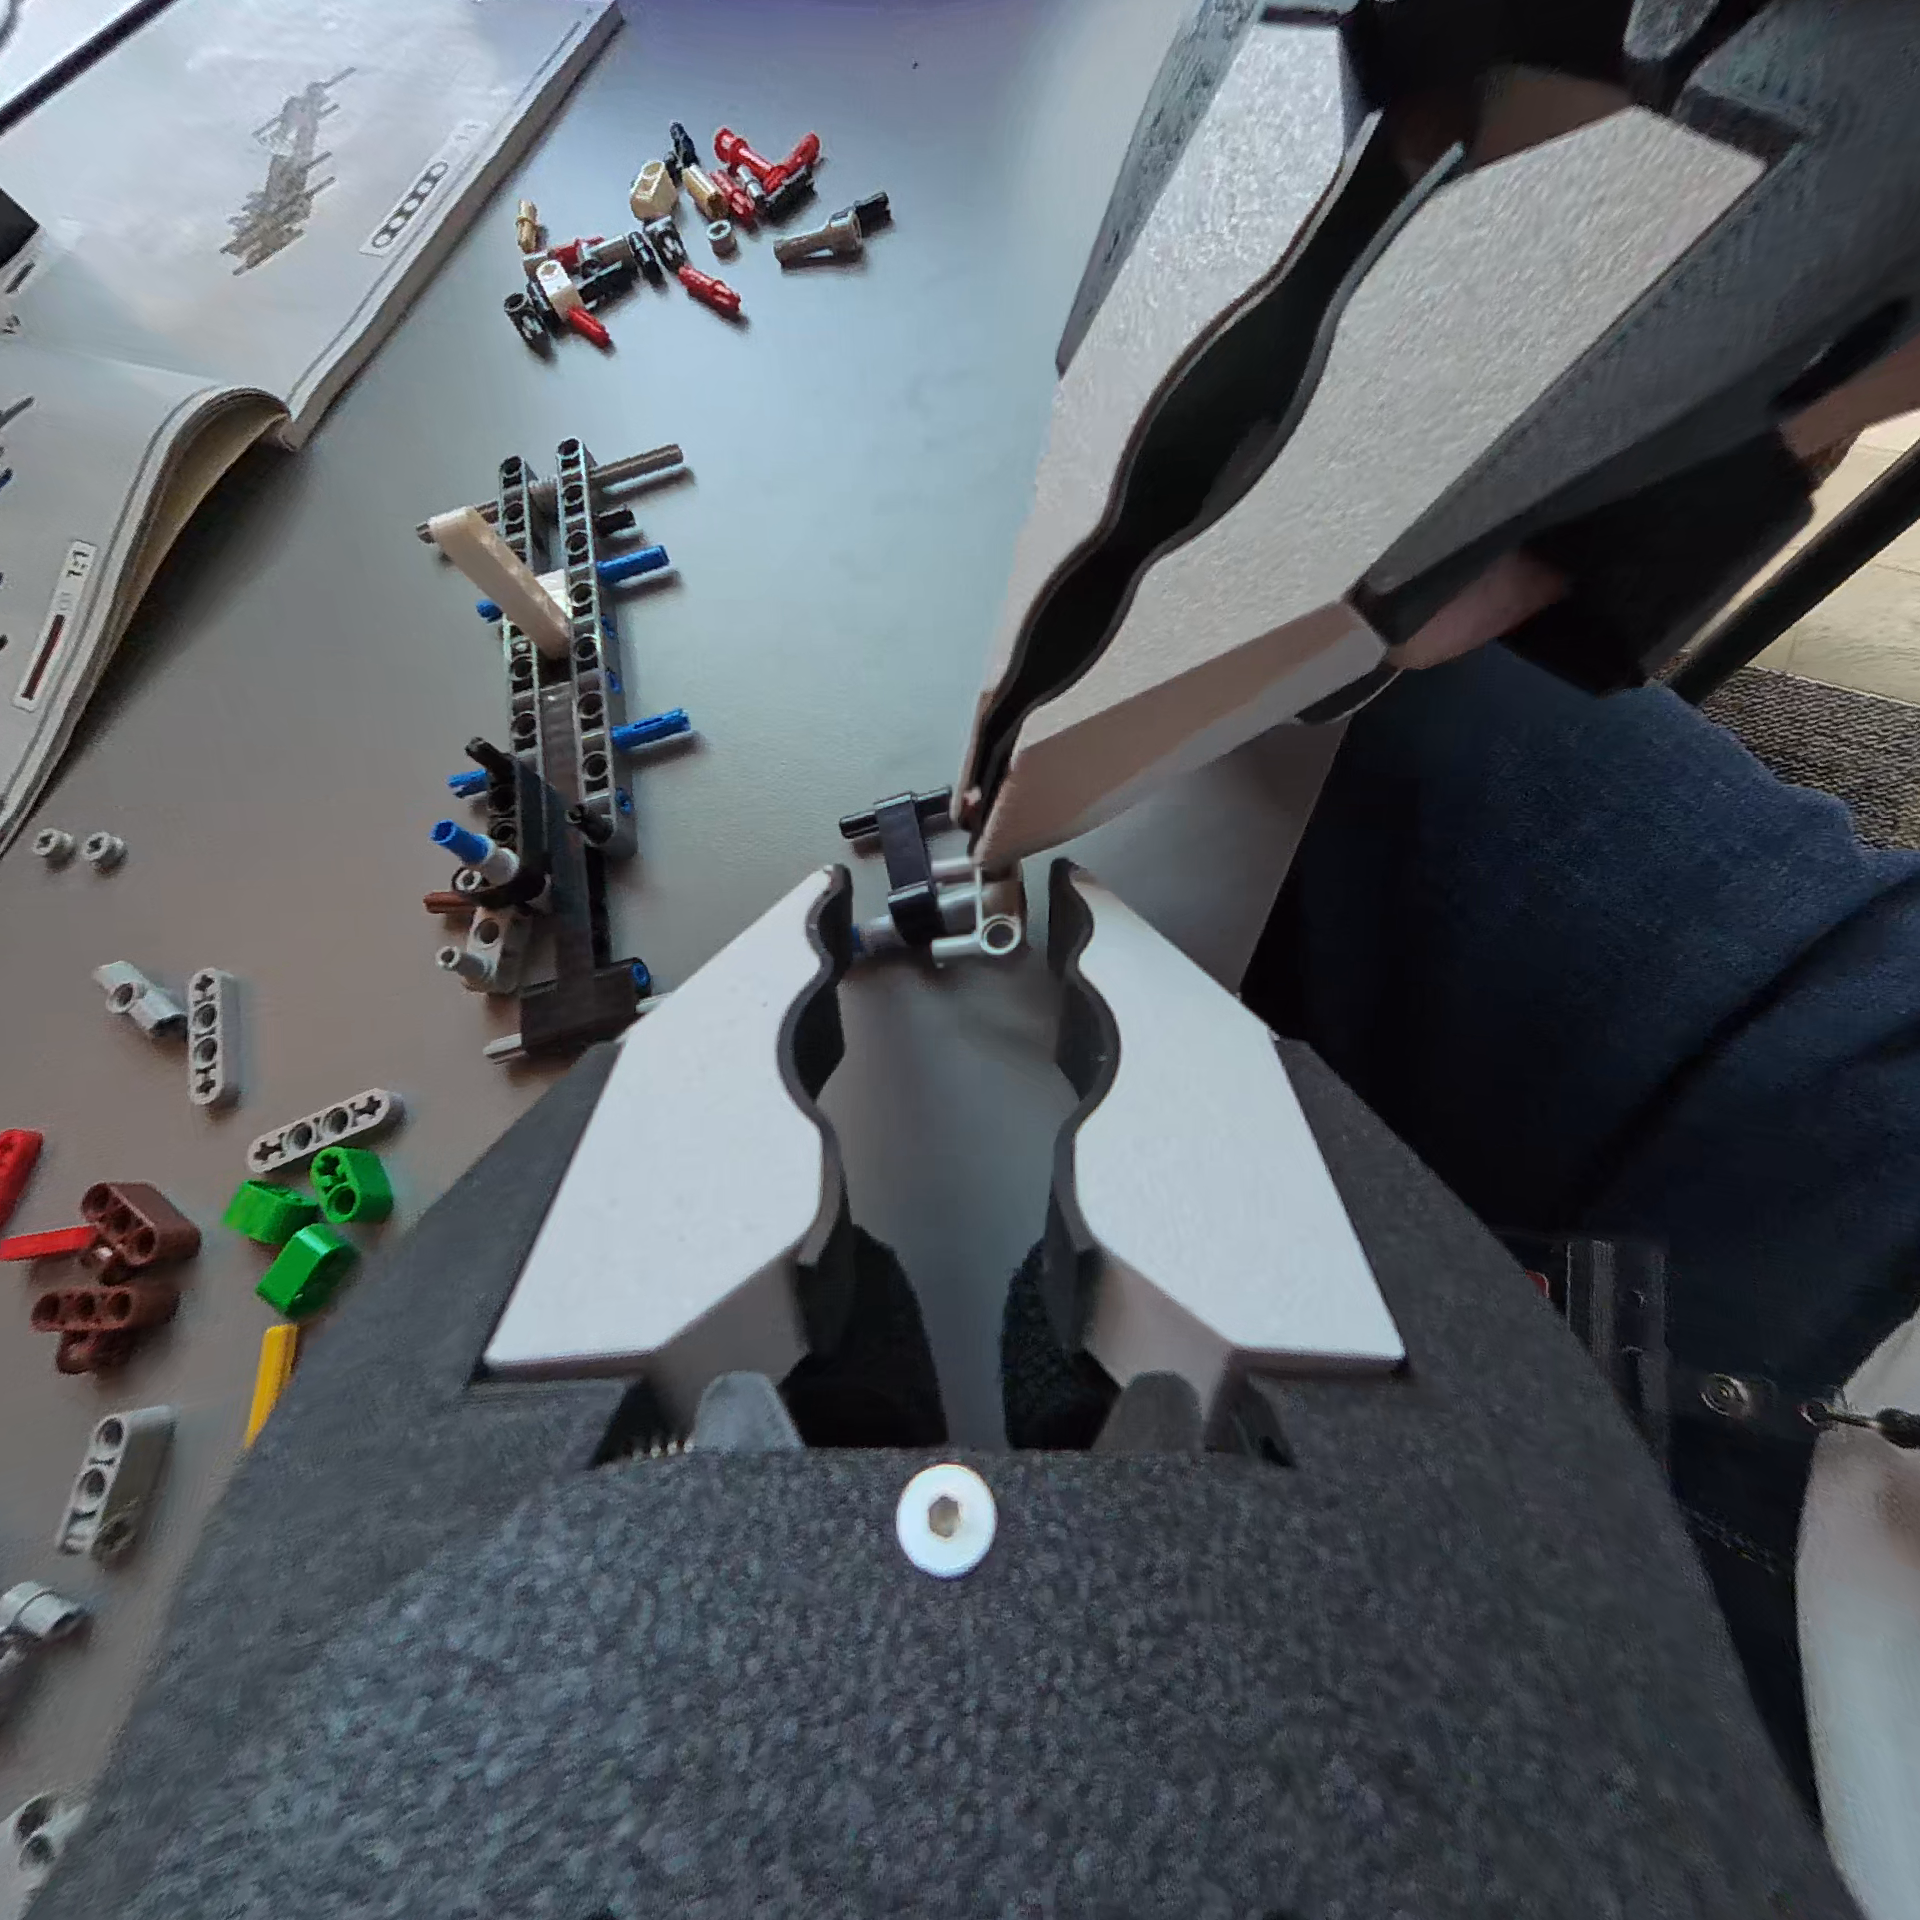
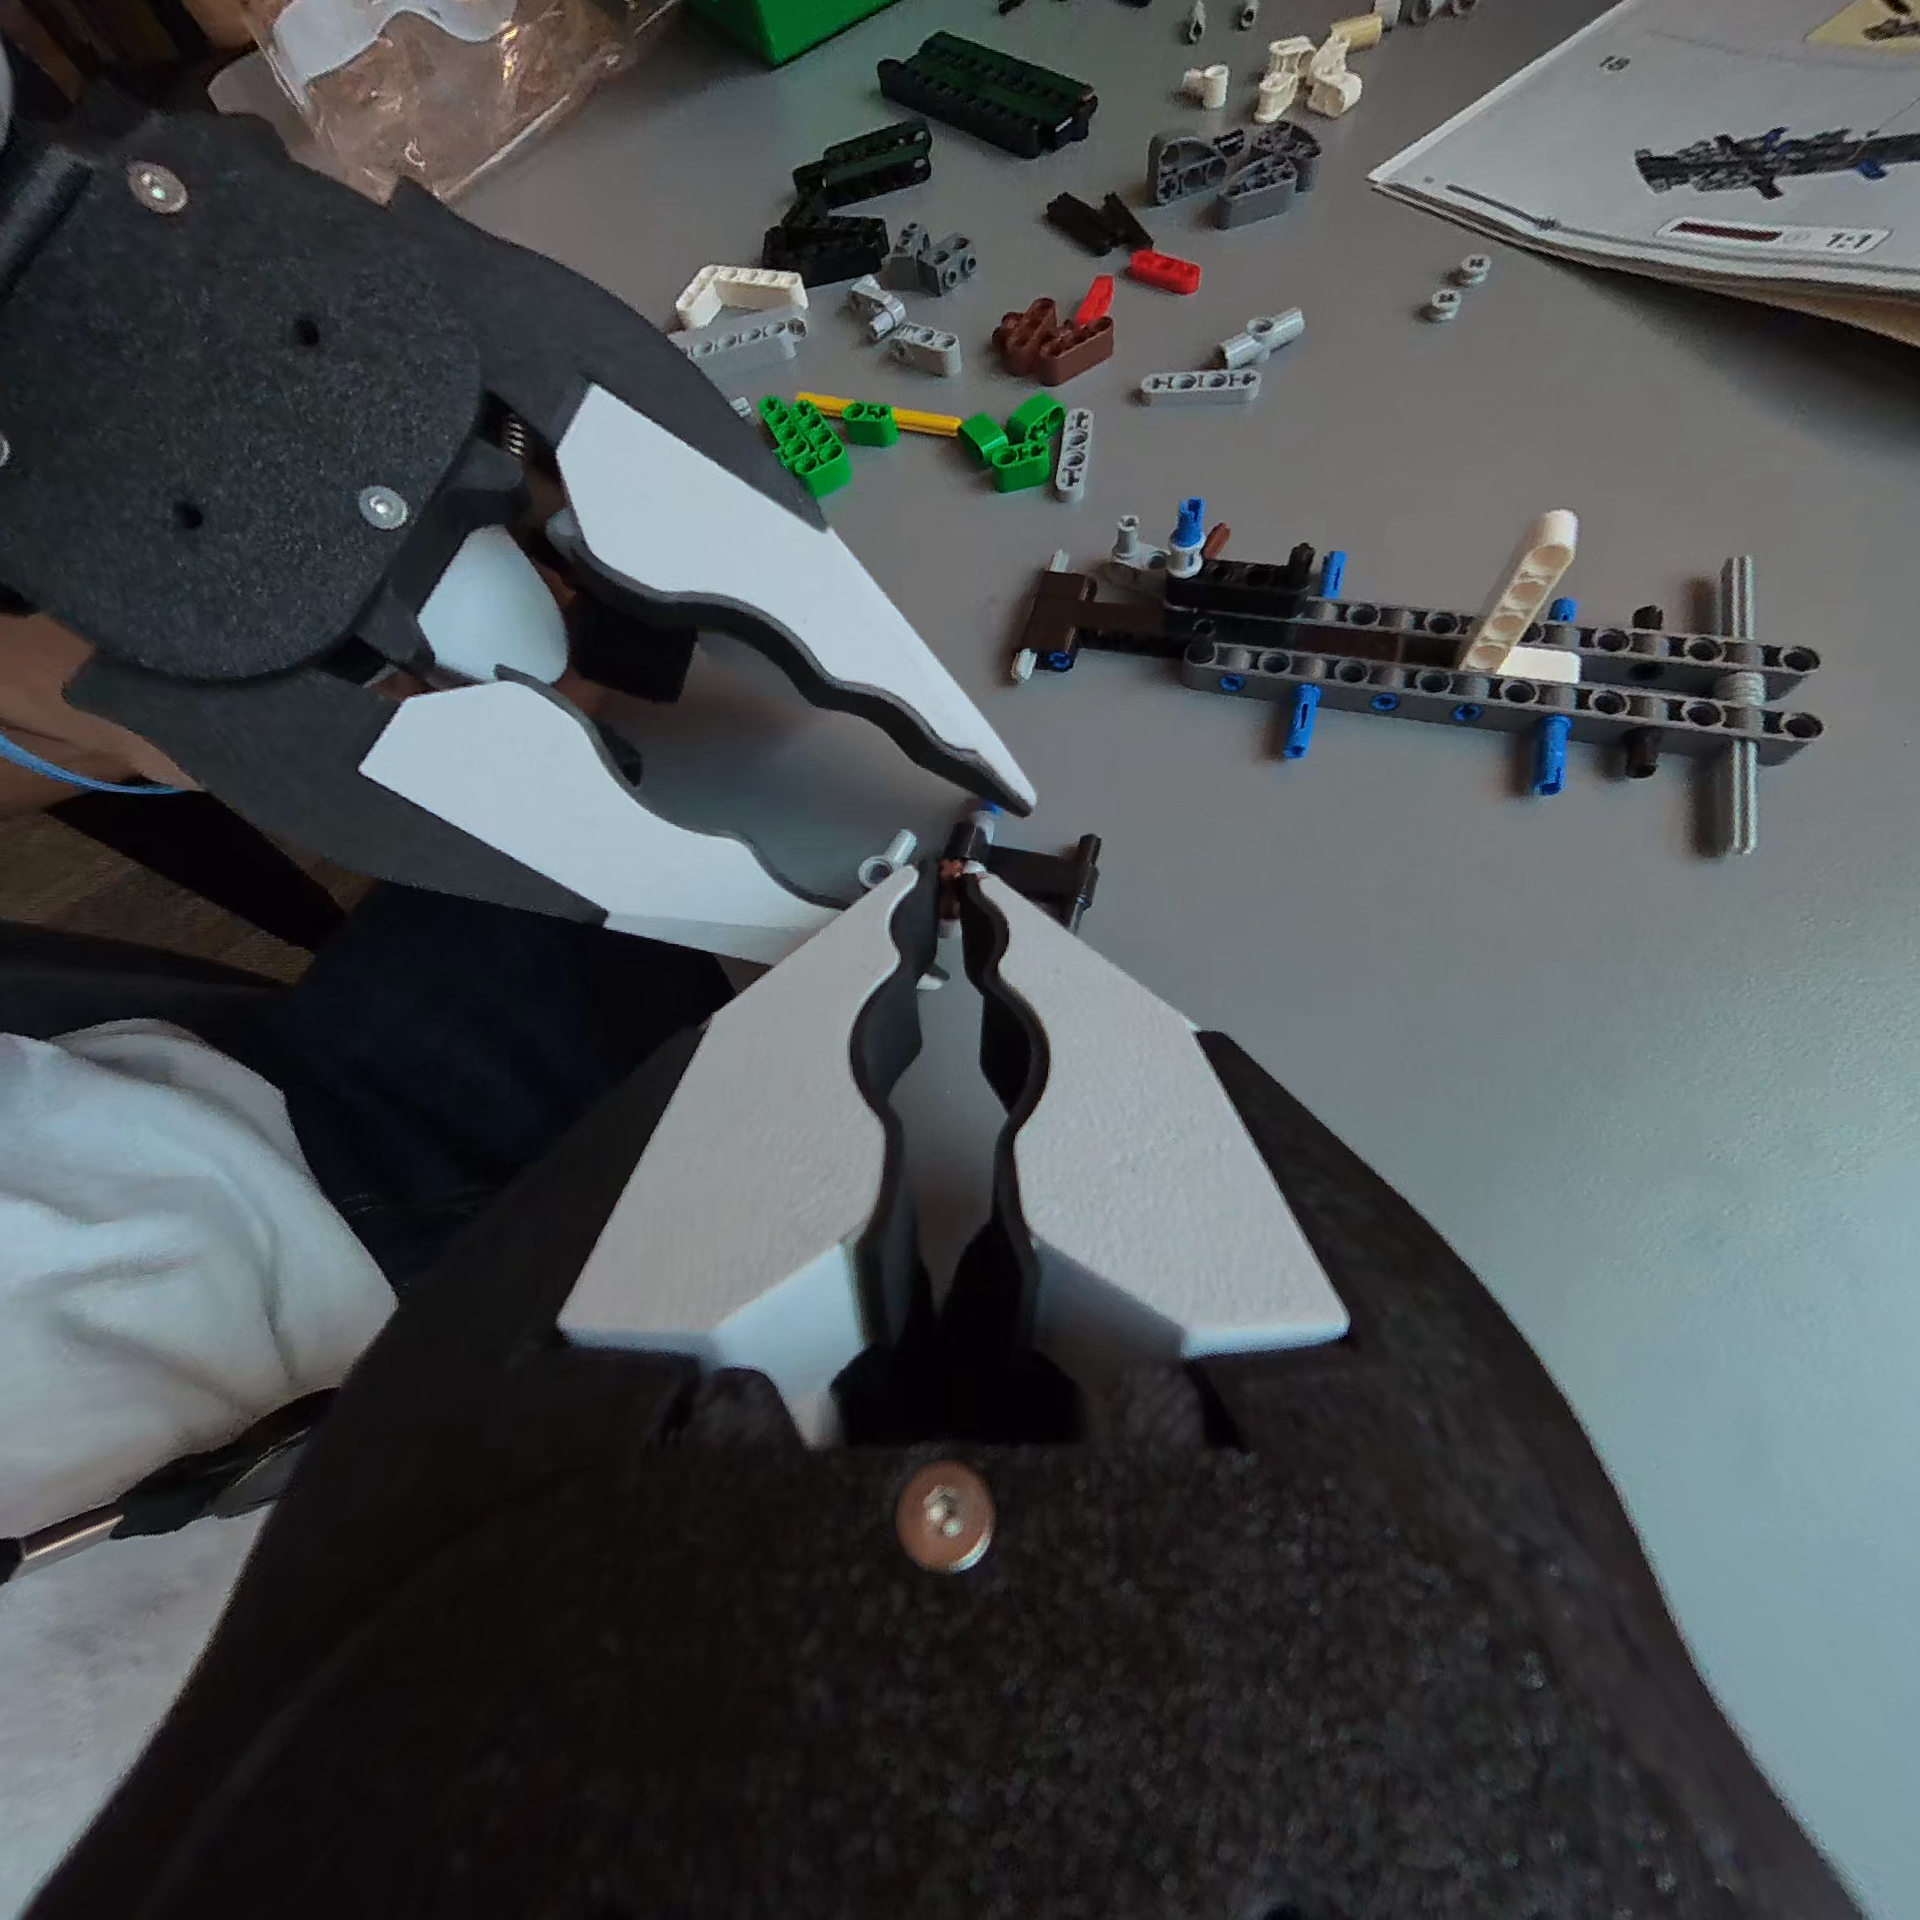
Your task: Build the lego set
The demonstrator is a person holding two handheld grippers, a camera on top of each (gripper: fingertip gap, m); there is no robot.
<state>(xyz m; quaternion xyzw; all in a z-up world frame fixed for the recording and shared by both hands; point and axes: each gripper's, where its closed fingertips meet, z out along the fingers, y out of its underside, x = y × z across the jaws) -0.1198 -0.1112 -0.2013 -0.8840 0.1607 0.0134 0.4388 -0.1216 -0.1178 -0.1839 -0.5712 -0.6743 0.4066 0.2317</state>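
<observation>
The small sub-assembly (image 1: pixel 925 894), a black piece with pale grey connectors, sits at the table's near edge, right between the tips of the left gripper (image 1: pixel 935 904), whose fingers stand apart around it. The right gripper (image 2: pixel 940 883) comes in from the side with its fingers drawn nearly together, pinching one end of the sub-assembly (image 2: pixel 977 868); its black pin sticks out beyond the tips. The long grey frame (image 2: pixel 1496 665) with blue pins lies flat on the table (image 2: pixel 1455 1143), well apart from both grippers, with loose parts (image 2: pixel 935 426) and the open booklet (image 2: pixel 1714 156) beyond it.
</observation>
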